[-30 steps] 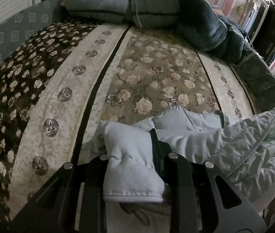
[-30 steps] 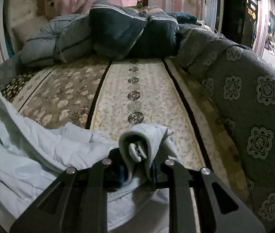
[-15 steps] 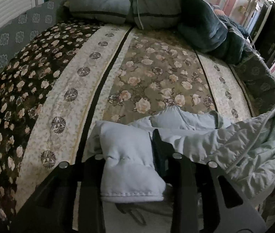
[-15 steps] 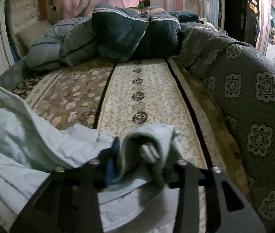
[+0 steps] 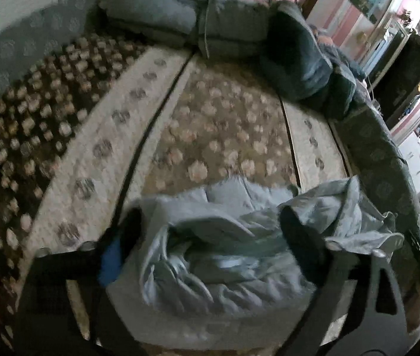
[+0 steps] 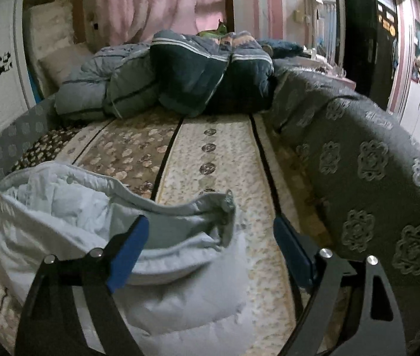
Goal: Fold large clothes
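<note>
A pale blue quilted garment (image 5: pixel 224 255) lies crumpled on the floral bed cover (image 5: pixel 221 136) near the bed's front edge. In the left wrist view my left gripper (image 5: pixel 210 228) hovers above it, jaws opening wide, with the cloth lying loose below and between the fingers (image 5: pixel 301 240) and no pad pressing on it. In the right wrist view the same garment (image 6: pixel 70 207) is heaped at the lower left. My right gripper (image 6: pixel 210 231) is above its folded edge with jaws opening; that edge sags between the blue pads (image 6: pixel 129 255), untouched.
Folded dark and grey duvets (image 6: pixel 186 74) are piled at the head of the bed. A grey patterned blanket (image 6: pixel 373 178) rises along the right side. Pillows (image 6: pixel 52 41) and a pink curtain (image 6: pixel 150 3) stand behind. A dark cabinet (image 6: pixel 364 38) is at the far right.
Both grippers went from shut on the garment to wide open and rose. The cloth dropped out of each and now lies slack on the bed.
</note>
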A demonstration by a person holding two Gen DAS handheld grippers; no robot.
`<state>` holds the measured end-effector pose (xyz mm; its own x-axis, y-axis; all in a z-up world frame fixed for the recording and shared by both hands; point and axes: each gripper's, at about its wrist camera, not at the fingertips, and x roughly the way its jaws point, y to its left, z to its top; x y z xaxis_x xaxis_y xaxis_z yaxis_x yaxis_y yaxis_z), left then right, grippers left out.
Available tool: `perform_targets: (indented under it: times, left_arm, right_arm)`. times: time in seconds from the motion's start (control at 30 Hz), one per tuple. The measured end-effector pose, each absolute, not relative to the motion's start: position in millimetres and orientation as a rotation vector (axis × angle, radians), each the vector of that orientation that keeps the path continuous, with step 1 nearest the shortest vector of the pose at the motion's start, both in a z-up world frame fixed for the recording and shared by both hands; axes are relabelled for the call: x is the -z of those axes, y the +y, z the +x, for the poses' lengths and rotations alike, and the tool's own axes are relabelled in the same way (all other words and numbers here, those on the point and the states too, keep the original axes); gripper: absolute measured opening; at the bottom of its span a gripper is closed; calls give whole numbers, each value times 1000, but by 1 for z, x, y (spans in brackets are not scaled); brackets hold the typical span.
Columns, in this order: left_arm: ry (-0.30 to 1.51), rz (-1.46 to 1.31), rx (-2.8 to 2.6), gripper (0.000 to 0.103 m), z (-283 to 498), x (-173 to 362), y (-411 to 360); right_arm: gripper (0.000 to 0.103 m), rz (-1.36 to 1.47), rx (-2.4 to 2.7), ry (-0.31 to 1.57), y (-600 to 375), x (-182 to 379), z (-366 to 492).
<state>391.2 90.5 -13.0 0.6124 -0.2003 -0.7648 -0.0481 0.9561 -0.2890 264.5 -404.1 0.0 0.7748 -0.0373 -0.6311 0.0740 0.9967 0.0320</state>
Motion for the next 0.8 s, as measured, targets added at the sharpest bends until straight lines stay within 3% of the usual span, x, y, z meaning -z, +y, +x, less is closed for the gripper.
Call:
perform_targets:
  times: [0.23,0.5,0.8]
  left_arm:
    - [839,-124,81,100,369,-1,97]
    - [953,-88,208,100,349,88,116]
    - [986,-183,282,100,376,130,105]
  right_arm:
    - [90,39,44,735,-410,31,256]
    - [96,83,-37,827,-424,80,269]
    - [97,126,-164,860,-417,111,297]
